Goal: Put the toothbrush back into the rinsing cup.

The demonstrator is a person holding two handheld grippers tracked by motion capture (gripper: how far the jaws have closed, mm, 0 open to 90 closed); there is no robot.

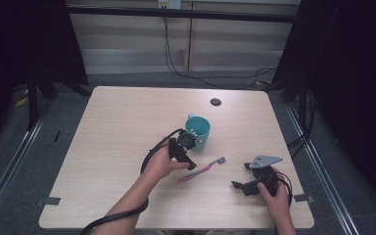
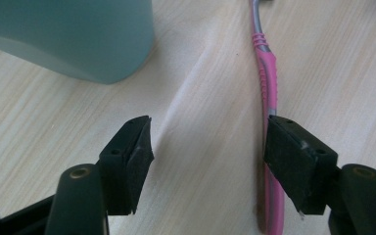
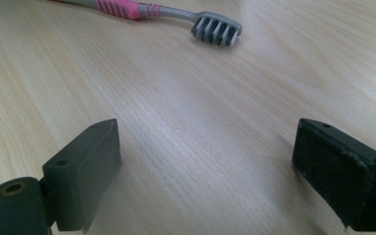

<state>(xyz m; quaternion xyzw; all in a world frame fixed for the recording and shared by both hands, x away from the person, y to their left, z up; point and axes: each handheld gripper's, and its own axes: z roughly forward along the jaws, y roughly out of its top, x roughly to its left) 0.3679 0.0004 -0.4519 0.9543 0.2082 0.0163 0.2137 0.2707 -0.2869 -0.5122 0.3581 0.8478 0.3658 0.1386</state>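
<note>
Table [image 1: 117, 127] — pale wood, the largest thing here, mostly bare. On it a teal cup [image 1: 199, 131] stands upright past the middle, handle turned away from the person. Just in front of the cup lies a pink toothbrush [image 1: 201, 170], flat on the wood, its bristle head pointing toward the right side.

Left gripper [image 1: 190, 157] sits low over the toothbrush handle, between cup and brush. In the left gripper view the jaws stand moderately apart, nothing pinched: the pink handle [image 2: 269, 98] runs beside and under the right-hand pad [image 2: 293, 161], not between the two.

Right gripper [image 1: 240, 176] rests near the table's front right, well apart from the brush; jaws wide, bare wood between them, brush head [image 3: 217, 28] ahead of it.

Judgement — step in hand is picking up the toothbrush with the left gripper. To do it well: shift sideways until the handle is centred between the pads, get low, grip the ribbed pink part, keep clear of the cup.
</note>
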